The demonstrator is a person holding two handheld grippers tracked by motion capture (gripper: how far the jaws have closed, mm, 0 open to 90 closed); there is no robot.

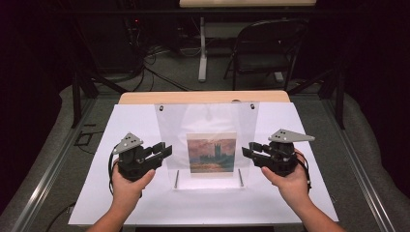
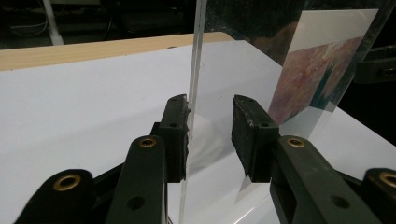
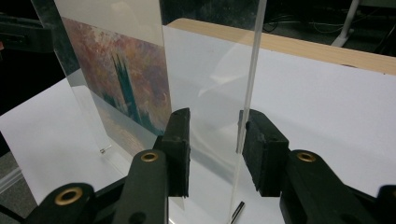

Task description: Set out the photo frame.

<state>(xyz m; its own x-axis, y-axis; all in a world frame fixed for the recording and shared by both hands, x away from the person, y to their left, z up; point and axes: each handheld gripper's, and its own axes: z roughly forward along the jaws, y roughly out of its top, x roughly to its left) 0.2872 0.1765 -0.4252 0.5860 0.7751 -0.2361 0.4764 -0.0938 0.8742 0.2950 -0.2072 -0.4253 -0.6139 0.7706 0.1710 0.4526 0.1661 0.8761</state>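
The clear acrylic picture frame (image 1: pixel 207 145) stands upright on the white table (image 1: pixel 121 203), directly between the two tools. The left gripper (image 1: pixel 167 150) has its jaws spread around the frame's near edge; one pad (image 2: pixel 175 135) sits against the pane, the other stands clear, so nothing is pinched. The right gripper (image 1: pixel 245 150) likewise straddles the opposite edge (image 3: pixel 247 107), jaws apart with a gap on each side. The painted print (image 1: pixel 212 152) hangs sandwiched inside. The panes look stiff, smooth and slippery, probably light yet scratch-prone; gripping both side edges low and squarely seems safest.
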